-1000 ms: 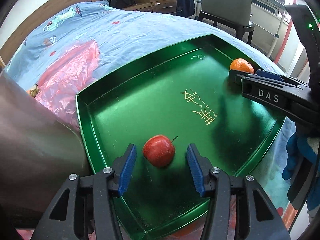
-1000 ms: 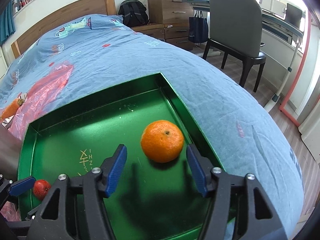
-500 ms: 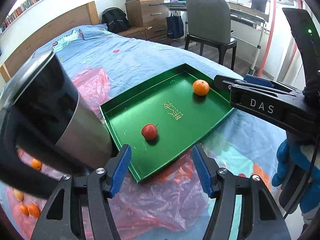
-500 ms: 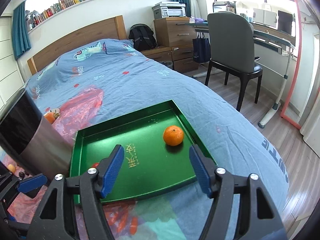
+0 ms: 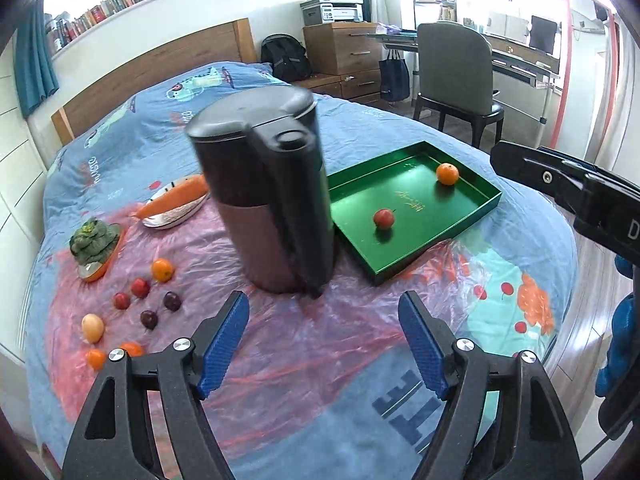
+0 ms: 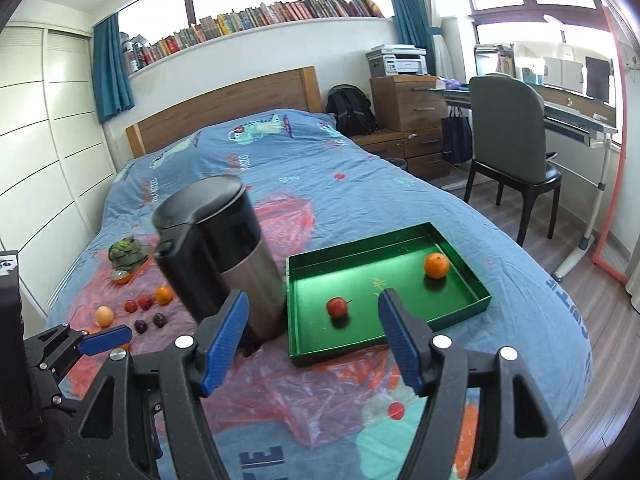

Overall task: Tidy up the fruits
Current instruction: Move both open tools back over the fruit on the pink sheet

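A green tray [image 5: 434, 250] [image 6: 460, 309] lies on the bed with a red apple [image 5: 384, 218] [image 6: 338, 307] and an orange [image 5: 447, 173] [image 6: 436, 265] inside. Several loose fruits [image 5: 162, 270] [image 6: 144, 302] sit on the pink plastic sheet at the left. My left gripper [image 5: 323, 340] hangs above the sheet well short of the tray, its jaws opening with nothing between them. My right gripper [image 6: 314, 332] is open and empty, raised in front of the tray's near edge.
A tall dark kettle [image 5: 264, 196] [image 6: 224, 256] stands just left of the tray. Behind the fruits are a carrot on a plate [image 5: 172, 200] and a green vegetable [image 5: 94, 240]. A chair [image 6: 512, 160] and desk stand right of the bed.
Both grippers have pulled back and up from the tray, leaving the apple and the orange lying in it. The left jaws have spread wider.
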### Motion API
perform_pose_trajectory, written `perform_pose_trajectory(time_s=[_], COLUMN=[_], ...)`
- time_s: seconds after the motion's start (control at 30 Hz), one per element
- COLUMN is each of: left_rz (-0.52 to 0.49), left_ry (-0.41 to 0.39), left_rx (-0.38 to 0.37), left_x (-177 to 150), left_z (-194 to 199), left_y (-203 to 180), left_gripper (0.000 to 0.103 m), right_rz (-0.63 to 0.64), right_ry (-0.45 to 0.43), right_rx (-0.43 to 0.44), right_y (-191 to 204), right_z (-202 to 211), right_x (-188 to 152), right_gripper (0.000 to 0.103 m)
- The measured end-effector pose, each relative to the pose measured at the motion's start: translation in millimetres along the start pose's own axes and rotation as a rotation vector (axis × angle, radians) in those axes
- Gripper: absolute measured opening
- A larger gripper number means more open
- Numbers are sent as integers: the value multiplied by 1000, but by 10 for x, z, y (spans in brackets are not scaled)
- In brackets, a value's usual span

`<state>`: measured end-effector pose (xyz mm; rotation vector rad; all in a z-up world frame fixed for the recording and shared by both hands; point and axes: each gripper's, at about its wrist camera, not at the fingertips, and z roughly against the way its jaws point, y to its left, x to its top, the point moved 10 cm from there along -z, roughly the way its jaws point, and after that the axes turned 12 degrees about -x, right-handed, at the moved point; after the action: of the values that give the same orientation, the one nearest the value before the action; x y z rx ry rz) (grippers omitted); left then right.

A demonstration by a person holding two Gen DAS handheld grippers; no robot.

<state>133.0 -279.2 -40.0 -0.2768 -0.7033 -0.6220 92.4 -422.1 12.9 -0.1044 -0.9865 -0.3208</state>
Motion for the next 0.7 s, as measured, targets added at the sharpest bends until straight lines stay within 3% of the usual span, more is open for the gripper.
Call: perform_pose_trajectory(time_s=[0.33, 0.7], left_rz=[88, 347], left_ry=[-51, -31], left_rx=[96, 202], left_x=[-521, -1313], left_z=[498, 534], left_y=[869, 2308], left_gripper=[78, 78], right_rz=[112, 294], right_ry=[7, 121], right_rx=[147, 251], right_y=[1134, 2321], right_z=[243, -241], right_x=[-247, -795], right_gripper=[93, 93])
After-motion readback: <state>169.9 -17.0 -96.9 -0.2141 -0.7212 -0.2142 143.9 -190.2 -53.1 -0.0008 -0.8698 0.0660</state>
